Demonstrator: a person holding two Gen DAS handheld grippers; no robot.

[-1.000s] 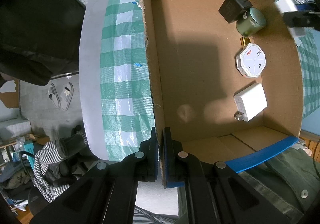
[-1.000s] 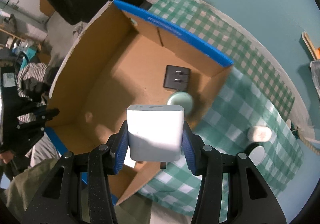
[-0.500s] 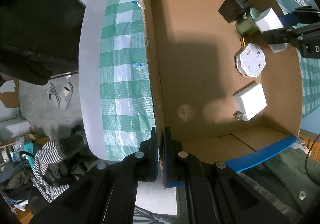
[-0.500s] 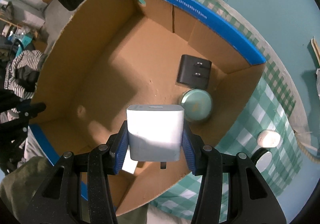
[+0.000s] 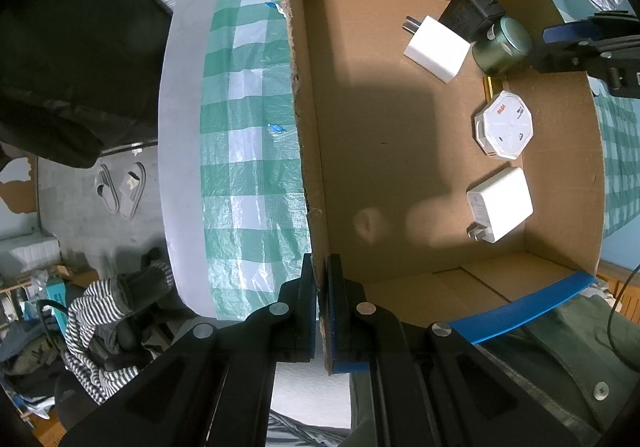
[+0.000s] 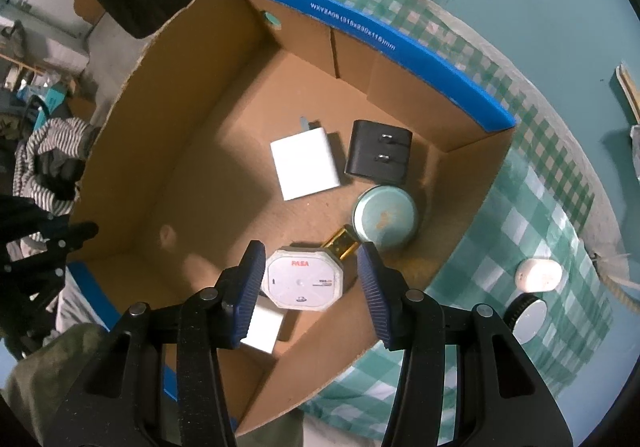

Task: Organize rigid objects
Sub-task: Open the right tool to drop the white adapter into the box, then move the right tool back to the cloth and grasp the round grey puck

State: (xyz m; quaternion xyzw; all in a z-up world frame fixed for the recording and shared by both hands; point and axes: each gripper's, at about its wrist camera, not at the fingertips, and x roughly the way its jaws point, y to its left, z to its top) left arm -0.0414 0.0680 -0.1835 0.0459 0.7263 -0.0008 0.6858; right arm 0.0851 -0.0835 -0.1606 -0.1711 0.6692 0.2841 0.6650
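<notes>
Right wrist view shows the right gripper (image 6: 310, 271) with jaws wide apart and holding nothing, over the cardboard box (image 6: 404, 51). The white charger (image 6: 305, 163) lies inside, beside the black plug (image 6: 378, 157). The left gripper (image 5: 321, 311) pinches the box wall. Next job, I think: fetch the small white thing (image 6: 538, 274) near the tabletop edge.

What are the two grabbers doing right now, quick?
Left gripper: closed, pinching the cardboard box wall.
Right gripper: open, holding nothing, above the box.

the gold item (image 6: 341, 244) is half hidden under the octagonal white case (image 6: 303, 280); its kind is unclear.
</notes>
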